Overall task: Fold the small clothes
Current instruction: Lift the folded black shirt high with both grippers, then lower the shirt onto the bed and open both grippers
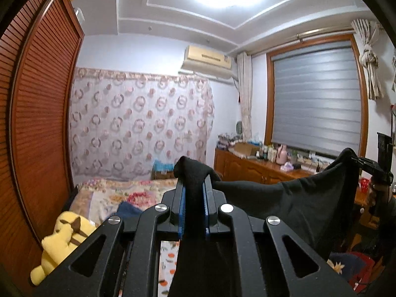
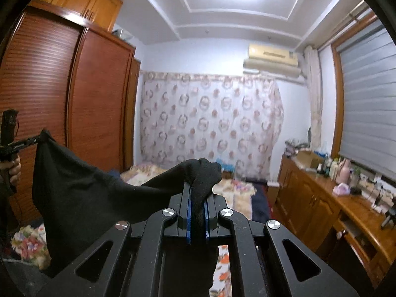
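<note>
Black garment [image 1: 292, 205] stretched, both jaws clamped, apparently airborne

hidden: black garment [image 1: 292, 205] lower part behind gripper body | cut off: yellow plush toy [image 1: 61, 237] | too small: dresser bottles [image 1: 269, 152]

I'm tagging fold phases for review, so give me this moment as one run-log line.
phase: garment lifted, spread | left gripper: shut on black garment | right gripper: shut on black garment | garment: hanging between both, above floral bed
</note>
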A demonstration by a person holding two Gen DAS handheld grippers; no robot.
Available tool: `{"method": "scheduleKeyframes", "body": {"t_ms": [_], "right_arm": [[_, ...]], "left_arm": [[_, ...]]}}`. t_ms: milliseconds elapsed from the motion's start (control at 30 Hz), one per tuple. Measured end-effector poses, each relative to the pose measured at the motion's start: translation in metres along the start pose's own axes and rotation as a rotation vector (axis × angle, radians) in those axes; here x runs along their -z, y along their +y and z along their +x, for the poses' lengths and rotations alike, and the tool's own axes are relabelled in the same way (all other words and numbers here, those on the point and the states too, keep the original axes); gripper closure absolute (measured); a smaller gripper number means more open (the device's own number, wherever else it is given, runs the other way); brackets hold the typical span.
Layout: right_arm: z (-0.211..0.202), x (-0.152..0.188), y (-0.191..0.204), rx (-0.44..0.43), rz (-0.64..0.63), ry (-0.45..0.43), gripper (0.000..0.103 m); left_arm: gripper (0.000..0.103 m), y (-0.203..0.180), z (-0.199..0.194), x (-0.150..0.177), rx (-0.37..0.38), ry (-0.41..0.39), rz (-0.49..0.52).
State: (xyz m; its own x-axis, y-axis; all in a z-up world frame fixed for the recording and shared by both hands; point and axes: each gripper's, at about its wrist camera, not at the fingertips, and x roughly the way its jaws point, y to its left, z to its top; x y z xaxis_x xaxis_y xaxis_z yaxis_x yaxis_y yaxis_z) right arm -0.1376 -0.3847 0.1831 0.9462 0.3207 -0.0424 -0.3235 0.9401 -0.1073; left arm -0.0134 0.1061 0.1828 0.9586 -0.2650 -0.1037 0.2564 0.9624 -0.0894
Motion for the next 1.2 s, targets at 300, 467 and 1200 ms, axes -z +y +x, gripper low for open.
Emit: {"method": "scheduleKeyframes", "body": {"t_ms": [300,467,1200], "right_arm": [[0.032,0.033,0.005,0.027,0.003,-0.068,0.096],[0.104,0.058,-0.007,0.030,0.022,0.042,0.096],[0.351,0.203,-0.005,0.163,0.062,0.478,0.096]], "left_arm": [[0.091,0.008,0.026,-0.035,-0.074,-0.048,0.025],[0.091,0.030,0.103,0.002,-0.167,0.072,0.026],[0.083,0.041,0.277,0.114,-0.224,0.415,0.038]]}}
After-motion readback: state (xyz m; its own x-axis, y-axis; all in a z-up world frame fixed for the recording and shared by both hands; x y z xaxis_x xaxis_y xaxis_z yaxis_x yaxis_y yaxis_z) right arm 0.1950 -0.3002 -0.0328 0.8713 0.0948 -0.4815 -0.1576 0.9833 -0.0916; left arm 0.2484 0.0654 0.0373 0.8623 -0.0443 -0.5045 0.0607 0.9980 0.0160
